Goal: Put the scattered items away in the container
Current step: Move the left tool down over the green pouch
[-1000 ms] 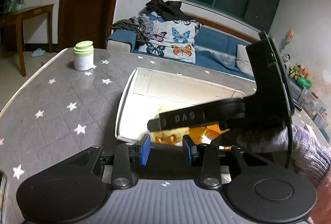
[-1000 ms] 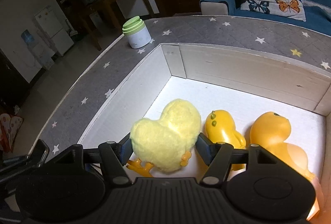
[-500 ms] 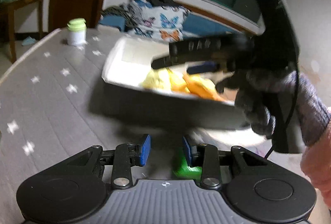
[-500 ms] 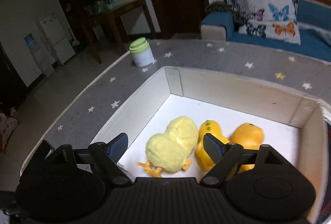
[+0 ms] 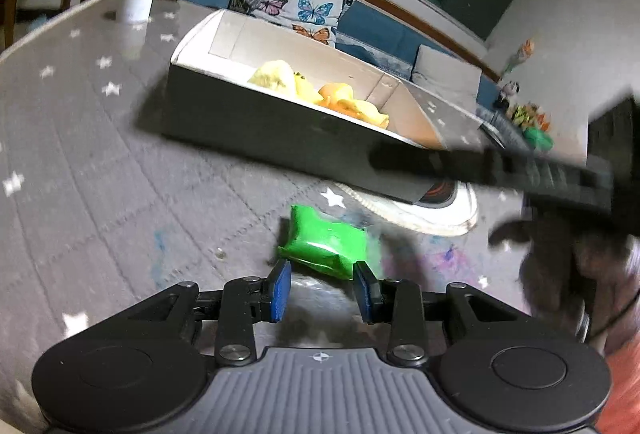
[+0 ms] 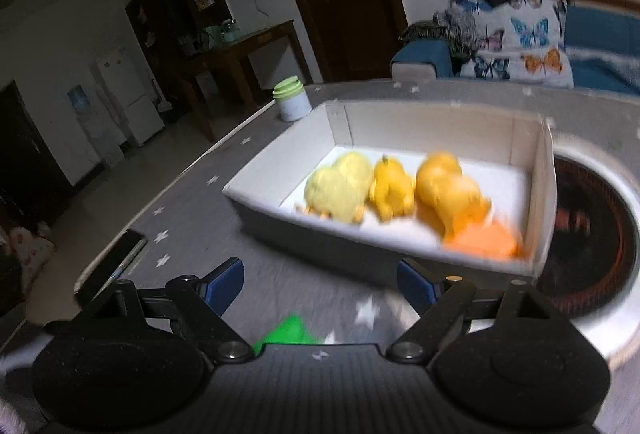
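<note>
Lying on the desk (image 5: 100, 161), a green packet (image 5: 326, 244) is framed by the open left hand-held gripper (image 5: 322, 292); the right hand-held gripper (image 6: 320, 284) is held wide open, empty

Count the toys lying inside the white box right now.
3: a fluffy yellow chick on the left, a small yellow duck in the middle, an orange duck on the right. None look hidden.

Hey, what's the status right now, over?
Both tongs open, empty. Left tongs lined up on green packet, not yet touching. Three yellow toys already in white box. Right tongs hover close by; no obstruction seen.
</note>
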`<state>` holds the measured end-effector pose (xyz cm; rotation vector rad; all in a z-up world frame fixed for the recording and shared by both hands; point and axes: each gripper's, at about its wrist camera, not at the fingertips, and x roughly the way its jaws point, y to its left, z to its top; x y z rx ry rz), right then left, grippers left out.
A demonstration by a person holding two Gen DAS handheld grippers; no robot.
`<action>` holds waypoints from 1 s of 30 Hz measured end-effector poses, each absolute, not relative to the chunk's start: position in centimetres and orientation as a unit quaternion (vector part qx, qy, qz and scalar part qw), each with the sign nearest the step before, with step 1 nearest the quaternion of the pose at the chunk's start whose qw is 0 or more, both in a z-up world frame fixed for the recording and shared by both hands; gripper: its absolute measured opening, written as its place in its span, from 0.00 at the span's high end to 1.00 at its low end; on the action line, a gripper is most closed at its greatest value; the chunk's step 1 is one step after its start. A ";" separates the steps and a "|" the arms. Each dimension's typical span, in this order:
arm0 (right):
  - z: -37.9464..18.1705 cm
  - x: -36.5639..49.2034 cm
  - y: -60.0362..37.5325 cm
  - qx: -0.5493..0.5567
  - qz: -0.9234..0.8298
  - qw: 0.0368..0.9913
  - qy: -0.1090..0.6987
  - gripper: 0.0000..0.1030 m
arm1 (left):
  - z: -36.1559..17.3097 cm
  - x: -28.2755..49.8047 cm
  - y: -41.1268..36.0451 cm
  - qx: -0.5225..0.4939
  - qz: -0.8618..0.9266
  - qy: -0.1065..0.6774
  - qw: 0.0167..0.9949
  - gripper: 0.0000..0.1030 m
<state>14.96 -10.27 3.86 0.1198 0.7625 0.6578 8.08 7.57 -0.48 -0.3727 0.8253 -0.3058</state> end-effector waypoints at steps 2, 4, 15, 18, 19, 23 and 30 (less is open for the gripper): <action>3.0 14.4 -11.2 0.079 0.325 0.863 0.379 0.17 | -0.5 8.2 7.8 -0.199 -0.146 0.398 0.884 0.64; 2.0 14.1 -11.9 0.095 0.328 0.854 0.394 0.17 | -0.8 8.5 8.1 -0.217 -0.138 0.400 0.880 0.64; -1.2 11.5 -11.4 0.035 0.320 0.853 0.411 0.17 | -0.1 10.3 7.8 -0.176 -0.118 0.366 0.906 0.64; -1.4 10.7 -10.2 -0.002 0.319 0.859 0.401 0.17 | 0.1 11.3 7.9 -0.172 -0.115 0.357 0.911 0.64; -1.5 10.4 -9.8 -0.017 0.318 0.861 0.396 0.17 | 0.3 11.5 7.7 -0.163 -0.128 0.349 0.914 0.64; -1.7 9.7 -8.6 -0.071 0.311 0.867 0.384 0.17 | 0.3 13.1 6.8 -0.142 -0.166 0.345 0.913 0.64; -1.8 9.8 -8.5 -0.109 0.281 0.877 0.374 0.17 | -1.6 14.6 5.8 -0.106 -0.193 0.388 0.895 0.64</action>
